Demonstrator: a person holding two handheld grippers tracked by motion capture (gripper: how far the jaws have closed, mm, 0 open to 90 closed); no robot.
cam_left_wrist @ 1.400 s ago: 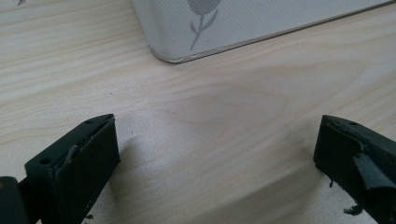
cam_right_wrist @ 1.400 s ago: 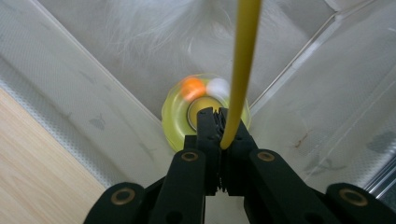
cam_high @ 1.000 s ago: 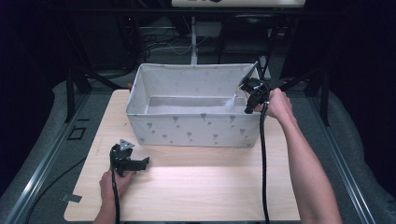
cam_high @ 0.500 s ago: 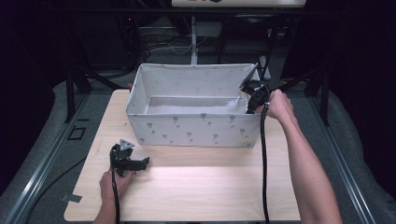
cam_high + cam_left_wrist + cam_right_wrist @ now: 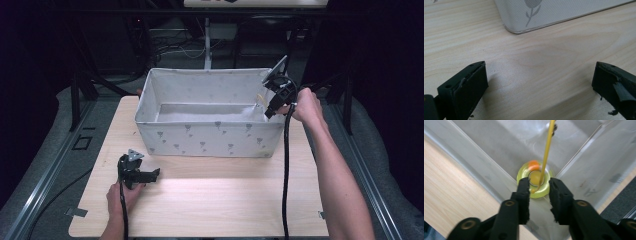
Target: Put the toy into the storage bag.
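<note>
One grey fabric bin [image 5: 210,135] with a printed flower motif stands on one light wooden table [image 5: 200,205]. Inside the bin, seen in the right gripper view: one yellow-green round disc [image 5: 524,173], one small orange piece [image 5: 533,165] on it, and one yellow cord [image 5: 547,150] hanging above it. Two handheld grippers are present: one left gripper [image 5: 150,176], one right gripper [image 5: 266,111]. Two forearms enter from the bottom of the high view.

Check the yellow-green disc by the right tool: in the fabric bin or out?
In. The right tool view shows the disc lying on the floor of the bin, in a corner, below the tool's parted jaws.
</note>
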